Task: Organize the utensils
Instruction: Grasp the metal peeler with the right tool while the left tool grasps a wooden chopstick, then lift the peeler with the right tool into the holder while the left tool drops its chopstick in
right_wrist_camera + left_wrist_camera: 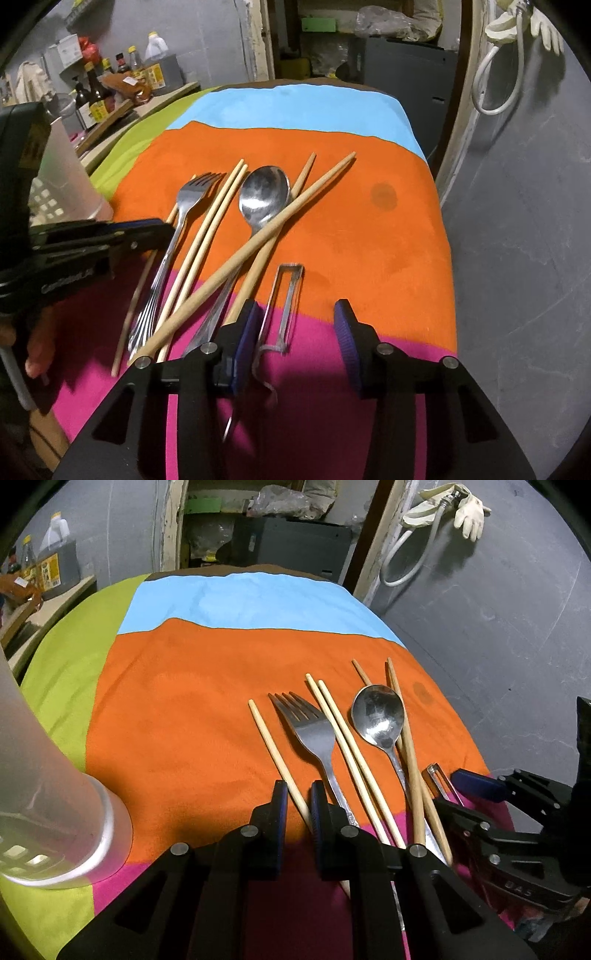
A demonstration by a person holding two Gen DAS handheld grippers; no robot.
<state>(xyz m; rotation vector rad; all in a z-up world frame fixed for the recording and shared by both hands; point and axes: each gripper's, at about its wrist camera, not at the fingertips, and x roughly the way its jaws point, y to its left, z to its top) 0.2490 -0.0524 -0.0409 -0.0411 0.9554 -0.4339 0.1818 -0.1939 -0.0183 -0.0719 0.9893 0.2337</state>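
On desk cloth: left tongs (299, 794) clamp lone chopstick (275, 751) beside fork (314, 738). Right tongs (295, 314) half-wide, empty, straddling peeler (284, 306). Risk: thin chopstick pivots, slips; neighbouring crossed chopsticks (258, 243) snag, scatter.

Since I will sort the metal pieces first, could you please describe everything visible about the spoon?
The spoon looks like shiny, scuffed steel, with an oval bowl facing up and a slim handle. It lies flat on the orange cloth, bowl away from the cameras. One dark chopstick crosses over its neck; another runs underneath the bowl.
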